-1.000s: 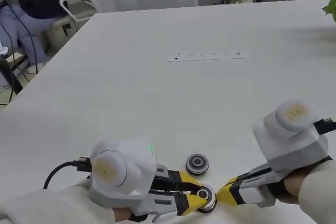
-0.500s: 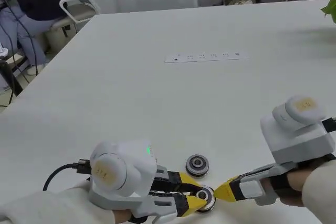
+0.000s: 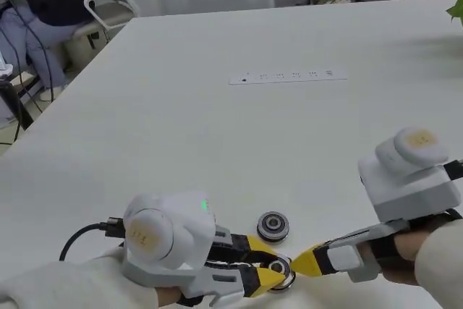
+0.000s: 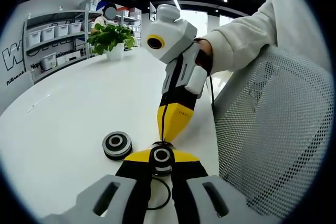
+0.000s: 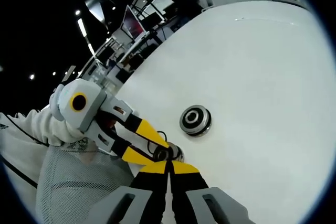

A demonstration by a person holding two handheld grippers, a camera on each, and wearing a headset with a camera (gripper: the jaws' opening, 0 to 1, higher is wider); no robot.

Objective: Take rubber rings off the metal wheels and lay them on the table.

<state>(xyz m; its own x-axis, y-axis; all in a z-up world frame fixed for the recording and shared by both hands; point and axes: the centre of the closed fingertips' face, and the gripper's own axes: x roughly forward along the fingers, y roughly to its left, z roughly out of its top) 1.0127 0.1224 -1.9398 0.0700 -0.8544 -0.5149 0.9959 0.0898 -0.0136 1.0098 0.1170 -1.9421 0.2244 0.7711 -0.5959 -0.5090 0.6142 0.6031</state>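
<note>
L claw [image 3: 270,261]: pinching metal wheel [image 3: 283,269] by its rim, face up, at surface's near edge.
R claw [image 3: 299,263]: pressed together, tip touching wheel's right rim; whether it nips anything: can't tell.
2nd wheel [image 3: 273,225]: flat, just beyond; rubber ring [image 4: 116,156] on.
Surface [image 3: 217,135]: white, smooth; socket strip [image 3: 288,76] far.
Room: chair [image 3: 101,9] far left.
</note>
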